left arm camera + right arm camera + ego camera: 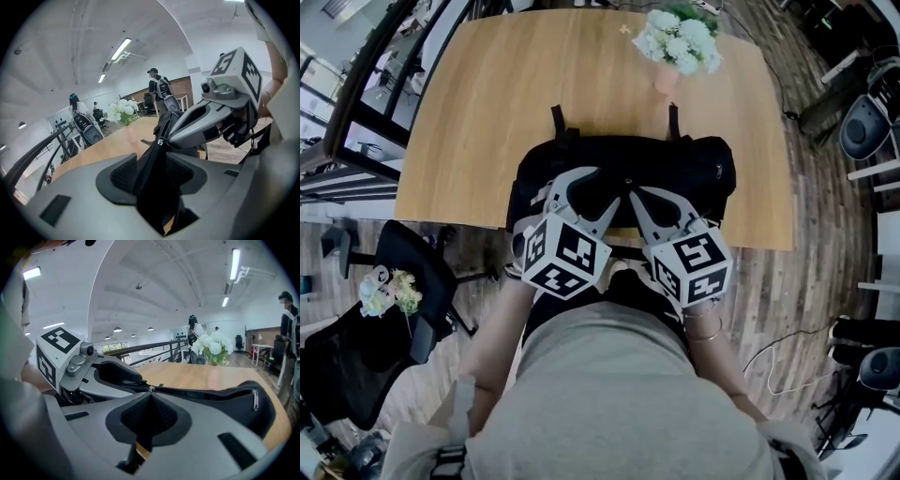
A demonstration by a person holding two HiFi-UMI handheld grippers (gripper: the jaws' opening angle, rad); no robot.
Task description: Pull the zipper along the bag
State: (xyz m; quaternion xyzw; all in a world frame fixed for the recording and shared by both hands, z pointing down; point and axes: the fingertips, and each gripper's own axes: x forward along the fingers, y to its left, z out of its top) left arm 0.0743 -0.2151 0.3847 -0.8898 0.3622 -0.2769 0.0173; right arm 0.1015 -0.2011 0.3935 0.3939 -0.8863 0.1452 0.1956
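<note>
A black bag (694, 169) lies on the wooden table (478, 112) close to its near edge. Both grippers meet over the middle of the bag's top. My left gripper (605, 187) is shut on a fold of the bag's fabric (154, 197) beside the zipper line, and the fold stands up between its pads. My right gripper (634, 195) is shut, with the silver zipper pull (151, 389) right at its tips. The left gripper view shows that pull (161, 140) at the right gripper's tip. From there the zipper runs on to the right along the bag (234, 404).
A vase of white flowers (680, 42) stands at the table's far edge behind the bag. A black office chair (403, 272) is on the floor at the left, below the table's near corner. People stand in the background (157, 89).
</note>
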